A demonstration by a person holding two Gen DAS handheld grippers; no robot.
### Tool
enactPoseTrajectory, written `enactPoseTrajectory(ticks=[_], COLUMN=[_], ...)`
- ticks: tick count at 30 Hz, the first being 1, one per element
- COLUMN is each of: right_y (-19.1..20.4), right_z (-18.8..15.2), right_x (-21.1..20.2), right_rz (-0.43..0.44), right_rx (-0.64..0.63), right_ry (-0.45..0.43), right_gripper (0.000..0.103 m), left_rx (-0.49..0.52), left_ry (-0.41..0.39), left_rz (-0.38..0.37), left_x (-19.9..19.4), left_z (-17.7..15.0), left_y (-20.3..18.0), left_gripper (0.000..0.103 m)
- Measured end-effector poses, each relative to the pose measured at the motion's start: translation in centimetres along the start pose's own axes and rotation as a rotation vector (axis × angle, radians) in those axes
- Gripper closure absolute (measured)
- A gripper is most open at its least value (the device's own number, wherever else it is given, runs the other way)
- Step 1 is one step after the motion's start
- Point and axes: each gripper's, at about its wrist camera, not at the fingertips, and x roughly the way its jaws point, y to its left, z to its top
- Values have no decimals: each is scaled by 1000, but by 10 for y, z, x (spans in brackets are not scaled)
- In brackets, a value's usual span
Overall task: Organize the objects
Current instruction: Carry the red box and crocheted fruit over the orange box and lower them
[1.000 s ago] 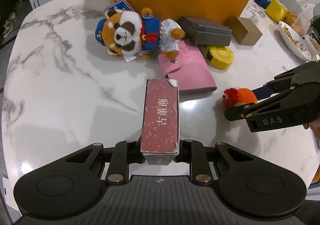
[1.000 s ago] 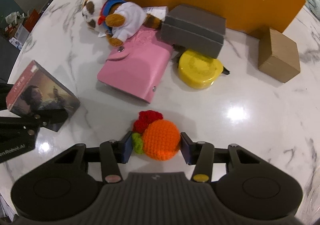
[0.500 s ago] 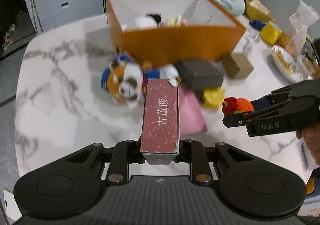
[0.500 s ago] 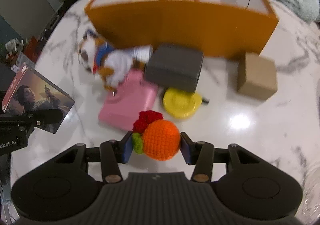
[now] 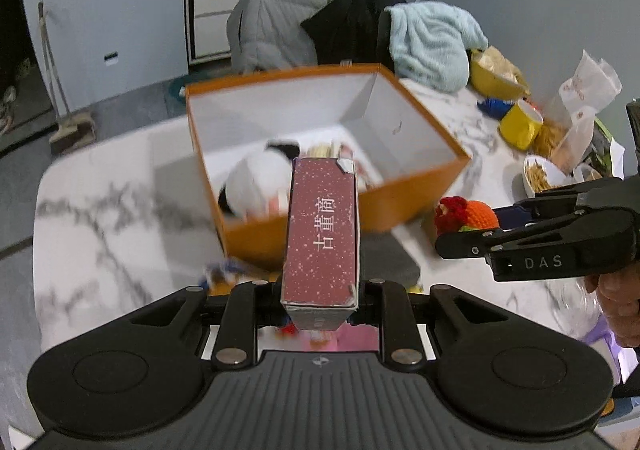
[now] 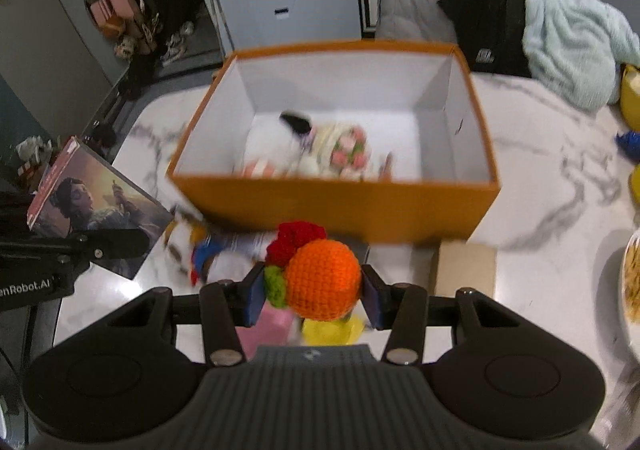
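My left gripper (image 5: 320, 300) is shut on a dark red box (image 5: 323, 230) with white Chinese characters, held up in the air in front of the orange box (image 5: 420, 194). The red box also shows in the right wrist view (image 6: 96, 206). My right gripper (image 6: 312, 290) is shut on an orange crocheted toy (image 6: 320, 278) with red and green parts, seen from the side in the left wrist view (image 5: 468, 214). The orange box (image 6: 336, 206) is open and holds a white plush (image 6: 276, 142) and a floral item (image 6: 348, 150).
A plush in blue clothes (image 6: 200, 250), a pink wallet (image 6: 268, 326), a yellow tape measure (image 6: 332, 330), a brown cardboard box (image 6: 464, 270) and a grey case (image 5: 384, 258) lie on the marble table (image 5: 104, 230). Bowls of food (image 5: 544, 174) and a yellow cup (image 5: 520, 122) stand right.
Both grippers have risen with their objects and now look down into the open orange box from closer. The table objects have slid low in both views.
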Motion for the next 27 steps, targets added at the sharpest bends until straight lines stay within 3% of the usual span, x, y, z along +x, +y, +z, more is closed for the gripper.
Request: enactPoseTrajectory(ticks=[11, 15, 21, 27], right_y=[-19, -25, -38, -50], right_z=[66, 81, 93, 99], right_x=[4, 15, 38, 68], right_rz=[-40, -90, -104, -131], right_rx=[-24, -1, 6, 6], right_ry=[-99, -132, -114, -73], right_gripper=[52, 52, 52, 52], left_rx=[131, 204, 423, 508], left_ry=[-69, -42, 9, 127], left_rz=[10, 12, 115, 192], left_x=[21, 45, 94, 157], left_z=[71, 87, 118, 133], left_y=[-4, -10, -23, -30], left_gripper=[76, 76, 76, 76])
